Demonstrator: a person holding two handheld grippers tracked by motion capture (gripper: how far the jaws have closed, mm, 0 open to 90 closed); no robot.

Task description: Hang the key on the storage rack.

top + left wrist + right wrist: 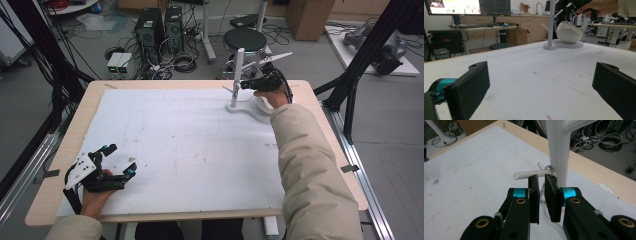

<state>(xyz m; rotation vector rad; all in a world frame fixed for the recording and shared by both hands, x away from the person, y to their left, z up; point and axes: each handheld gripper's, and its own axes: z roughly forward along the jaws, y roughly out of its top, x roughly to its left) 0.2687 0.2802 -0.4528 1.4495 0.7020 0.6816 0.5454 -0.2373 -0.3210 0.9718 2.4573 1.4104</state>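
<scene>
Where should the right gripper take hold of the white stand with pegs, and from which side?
Probably the white stand is best gripped on its upright post above the low peg, coming level from the person's side: the post is slim, straight and vertical, and the right gripper already faces it.

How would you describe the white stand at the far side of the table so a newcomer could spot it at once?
Start at the white mat covering the wooden table, then look to its far right corner. There the right hand-held gripper reaches a white stand: an upright post with angled pegs on a flat base. Beside it sits a white eggshell-shaped bowl; the stand alone rises tall and thin.
</scene>
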